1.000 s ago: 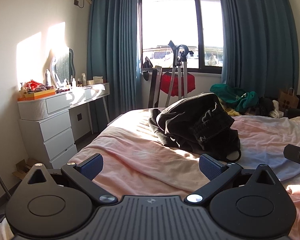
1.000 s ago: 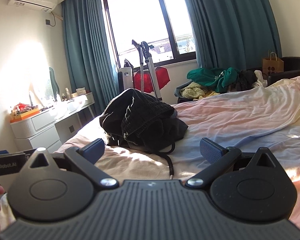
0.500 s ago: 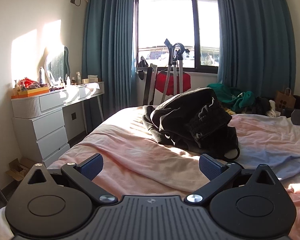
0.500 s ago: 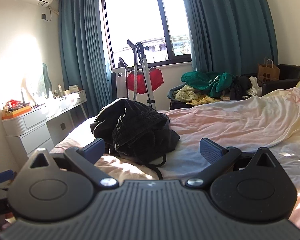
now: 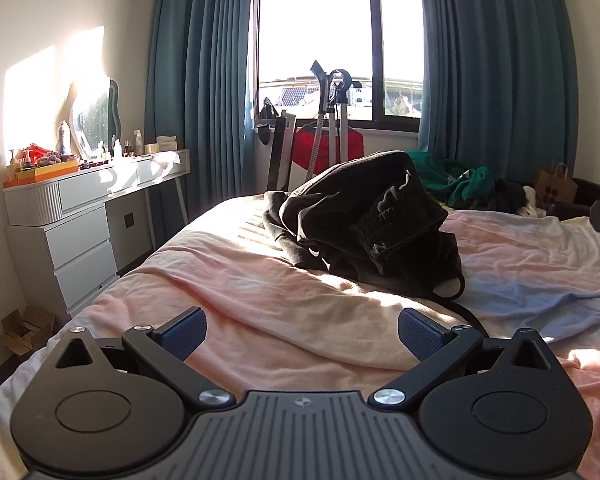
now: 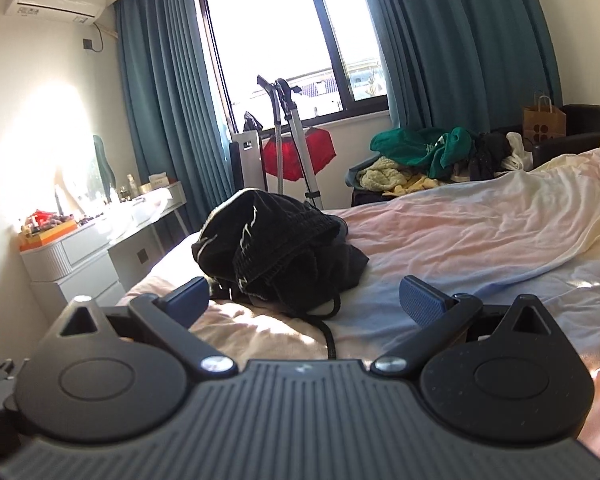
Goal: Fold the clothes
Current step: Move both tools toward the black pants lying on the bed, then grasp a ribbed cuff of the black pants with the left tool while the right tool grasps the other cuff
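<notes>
Ahead, a crumpled black garment (image 5: 364,220) sits heaped on a bed (image 5: 260,304) covered in a pale pink sheet, a black drawstring (image 6: 328,332) trailing from it toward the cameras. Both the left gripper (image 5: 302,330) and right gripper (image 6: 304,300) hover above the sheet short of the heap, jaws spread wide, holding nothing. Teal curtains (image 5: 204,80) frame a bright window behind.

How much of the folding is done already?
Nothing looks folded yet. The black garment lies in a crumpled heap on the bed, its drawstring trailing out. In hand: nothing, as the left claw and right claw are both open and empty, short of the heap. Left: grabbing it, spreading it flat and folding it.
</notes>
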`<action>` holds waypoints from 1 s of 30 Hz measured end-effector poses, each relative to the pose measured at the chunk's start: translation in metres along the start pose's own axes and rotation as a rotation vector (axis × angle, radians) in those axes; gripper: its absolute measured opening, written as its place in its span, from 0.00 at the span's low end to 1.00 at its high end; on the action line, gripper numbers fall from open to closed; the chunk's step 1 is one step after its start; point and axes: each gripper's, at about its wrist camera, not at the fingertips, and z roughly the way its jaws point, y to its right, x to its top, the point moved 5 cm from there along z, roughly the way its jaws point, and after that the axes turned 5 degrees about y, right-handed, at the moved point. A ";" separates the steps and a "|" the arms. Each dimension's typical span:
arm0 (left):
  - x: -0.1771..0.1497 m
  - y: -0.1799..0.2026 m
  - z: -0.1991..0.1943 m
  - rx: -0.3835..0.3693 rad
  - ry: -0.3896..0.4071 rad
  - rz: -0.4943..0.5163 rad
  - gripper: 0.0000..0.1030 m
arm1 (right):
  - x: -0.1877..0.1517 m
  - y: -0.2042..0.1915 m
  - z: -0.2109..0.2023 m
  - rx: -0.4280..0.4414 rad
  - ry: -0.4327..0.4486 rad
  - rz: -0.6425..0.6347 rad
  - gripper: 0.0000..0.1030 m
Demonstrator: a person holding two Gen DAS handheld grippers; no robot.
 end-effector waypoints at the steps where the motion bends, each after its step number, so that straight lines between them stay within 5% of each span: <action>1: -0.001 0.002 0.000 -0.003 0.001 0.013 1.00 | 0.002 0.000 -0.003 -0.008 0.010 -0.010 1.00; 7: -0.018 0.039 0.029 -0.028 -0.064 0.167 0.98 | 0.006 0.019 -0.008 -0.068 0.014 -0.037 1.00; 10: -0.021 0.063 0.060 -0.027 -0.090 0.265 0.94 | 0.010 0.043 -0.007 -0.095 0.018 0.046 1.00; 22: 0.027 0.198 0.211 -0.039 0.115 0.685 0.95 | -0.015 0.114 0.025 -0.175 -0.075 0.252 1.00; 30: 0.055 0.258 0.305 0.025 0.142 0.706 0.95 | -0.031 0.121 0.054 -0.072 -0.062 0.319 1.00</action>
